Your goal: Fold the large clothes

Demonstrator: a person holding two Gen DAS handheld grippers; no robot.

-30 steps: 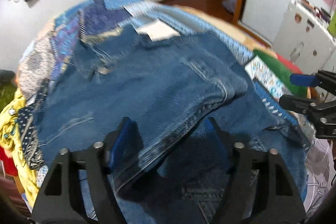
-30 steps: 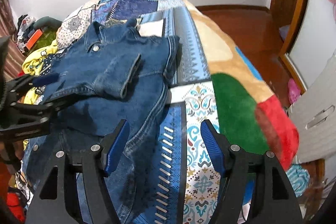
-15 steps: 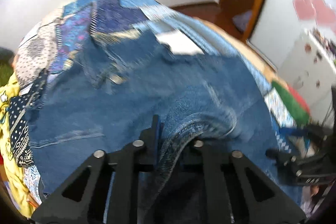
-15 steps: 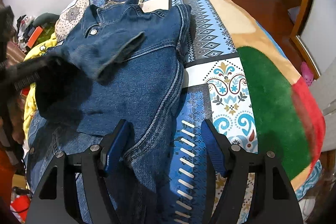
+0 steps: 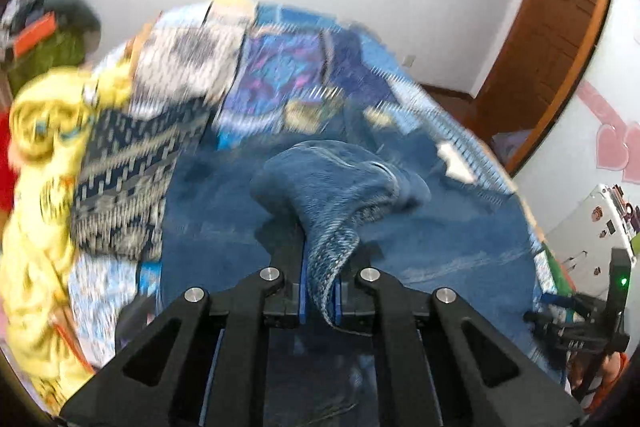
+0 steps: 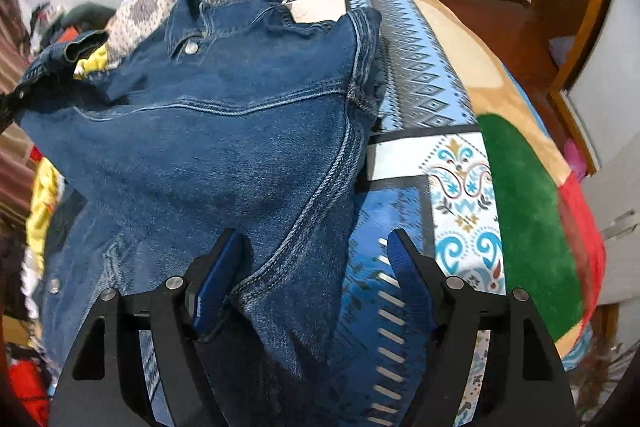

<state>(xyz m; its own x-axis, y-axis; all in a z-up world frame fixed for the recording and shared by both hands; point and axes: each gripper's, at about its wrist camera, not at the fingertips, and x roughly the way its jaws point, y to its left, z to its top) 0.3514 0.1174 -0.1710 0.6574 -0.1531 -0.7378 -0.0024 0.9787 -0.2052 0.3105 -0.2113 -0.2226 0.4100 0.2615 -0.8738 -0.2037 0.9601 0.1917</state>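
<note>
left claw point(image 5: 319, 301): clamped on a fold of the denim jacket point(image 6: 224, 147), cloth bunched up between the pads; looks like the sleeve, blur makes it hard to be sure.
right claw point(image 6: 316, 271): jaws have just been opening, stand wide; jacket's side seam edge lies between them, pads not pressing it.
jacket spot: spread on the bed point(image 6: 440, 99), collar toward far end, over the patchwork blanket point(image 6: 460, 187); one edge near the yellow cloth point(image 5: 36, 187).
step (guess): left side being carried across for the fold.
risk 1: thin pinch, stiff denim, so cloth may slip out mid-swing and flop back.
risk 2: left claw pulls w/ nothing pinning the other side, so the whole jacket could drag and skew the fold.
risk 3: right claw, if closed here, may grab blanket along w/ seam edge.
risk 4: jacket edge could snag the yellow cloth by the bedside.
count: jackets 1; claws 2; beds 1; blankets 1; yellow cloth 1 heap; snap buttons seen 2, maybe more hidden.
</note>
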